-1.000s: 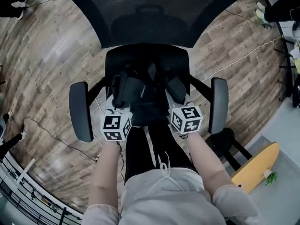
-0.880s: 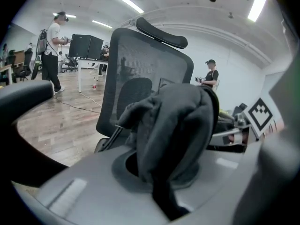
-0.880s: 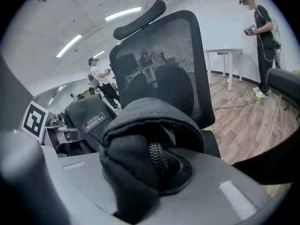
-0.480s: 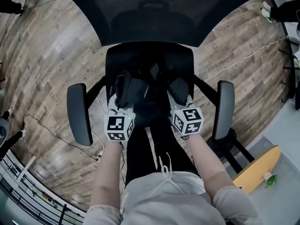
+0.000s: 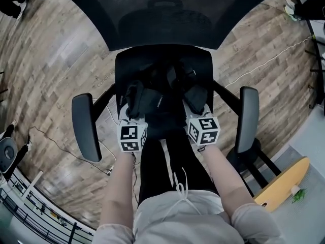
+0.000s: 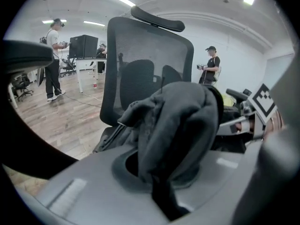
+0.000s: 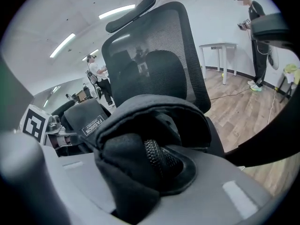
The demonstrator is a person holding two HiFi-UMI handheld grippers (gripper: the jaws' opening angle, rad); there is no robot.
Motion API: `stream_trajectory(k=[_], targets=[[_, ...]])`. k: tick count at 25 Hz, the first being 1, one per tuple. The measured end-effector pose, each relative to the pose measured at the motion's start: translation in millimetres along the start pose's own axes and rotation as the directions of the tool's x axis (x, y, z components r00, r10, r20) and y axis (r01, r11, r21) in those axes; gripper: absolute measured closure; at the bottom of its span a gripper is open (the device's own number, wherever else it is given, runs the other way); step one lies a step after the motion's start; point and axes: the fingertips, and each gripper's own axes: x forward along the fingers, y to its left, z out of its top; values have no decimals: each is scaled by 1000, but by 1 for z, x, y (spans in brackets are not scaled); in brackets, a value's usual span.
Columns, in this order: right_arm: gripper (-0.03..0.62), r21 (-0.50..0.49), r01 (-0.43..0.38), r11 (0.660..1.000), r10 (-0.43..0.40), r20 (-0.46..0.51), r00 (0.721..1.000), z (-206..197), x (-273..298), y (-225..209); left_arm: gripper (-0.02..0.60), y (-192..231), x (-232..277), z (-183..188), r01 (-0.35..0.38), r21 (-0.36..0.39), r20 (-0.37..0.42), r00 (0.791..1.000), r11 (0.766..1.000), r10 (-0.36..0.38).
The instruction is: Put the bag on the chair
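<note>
A black fabric bag lies over the front of the black office chair's seat. My left gripper is shut on a bunched fold of the bag at its left end, and the cloth fills the gap between the left gripper's jaws. My right gripper holds the bag's right end. In the right gripper view, padded cloth and a zipper of the bag sit between the right gripper's jaws, which are opening while still touching it.
The chair's mesh backrest rises behind the seat, with armrests at the left and right. A yellow skateboard lies at the lower right. Cables run over the wooden floor. People stand by desks far off.
Both grippers stay on the bag over the seat's front. The left gripper has shifted slightly rightward, and the bag has edged a little further onto the seat.
</note>
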Motion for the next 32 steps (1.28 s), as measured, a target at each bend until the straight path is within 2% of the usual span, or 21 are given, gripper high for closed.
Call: stream_trajectory(k=[3, 6, 12, 13, 14, 16, 17, 19, 20, 23, 28, 32], targets=[[517, -46, 8, 999, -8, -4, 1000, -7, 3, 4, 558, 6, 2, -16, -3, -19, -24, 1000, 1000, 3], [506, -49, 3, 999, -4, -14, 1000, -17, 8, 2, 552, 10, 7, -32, -13, -57, -50, 999, 998, 10], [486, -46, 13, 999, -13, -4, 1000, -32, 7, 3, 519, 17, 0, -41, -44, -112, -36, 999, 993, 40], [465, -49, 17, 999, -17, 3, 1000, -32, 6, 4, 514, 18, -1, -40, -50, -114, -31, 998, 992, 47], [411, -53, 19, 998, -18, 8, 1000, -32, 5, 5, 502, 19, -3, -40, -57, -117, -26, 998, 992, 54], [277, -63, 28, 998, -27, 12, 1000, -33, 1, 9, 441, 18, -9, -40, -64, -130, -19, 998, 989, 62], [228, -67, 40, 997, -39, 15, 999, -33, -2, 11, 385, 17, -12, -40, -62, -142, -14, 998, 988, 61], [138, -71, 74, 995, -72, 32, 997, -34, -8, 12, 221, 15, -20, -41, -54, -158, 6, 998, 986, 55], [121, -69, 92, 993, -89, 44, 995, -34, -11, 12, 181, 13, -24, -41, -49, -158, 16, 999, 986, 52], [86, -53, 124, 991, -120, 66, 991, -37, -23, 13, 166, 4, -37, -45, -27, -134, 31, 999, 991, 32], [86, -63, 135, 989, -130, 74, 989, -46, -48, 28, 163, -2, -63, -53, -10, -147, 34, 999, 989, 15], [89, -42, 176, 984, -171, 87, 981, -55, -73, 36, 176, -6, -88, -57, 17, -147, 39, 999, 989, -11]])
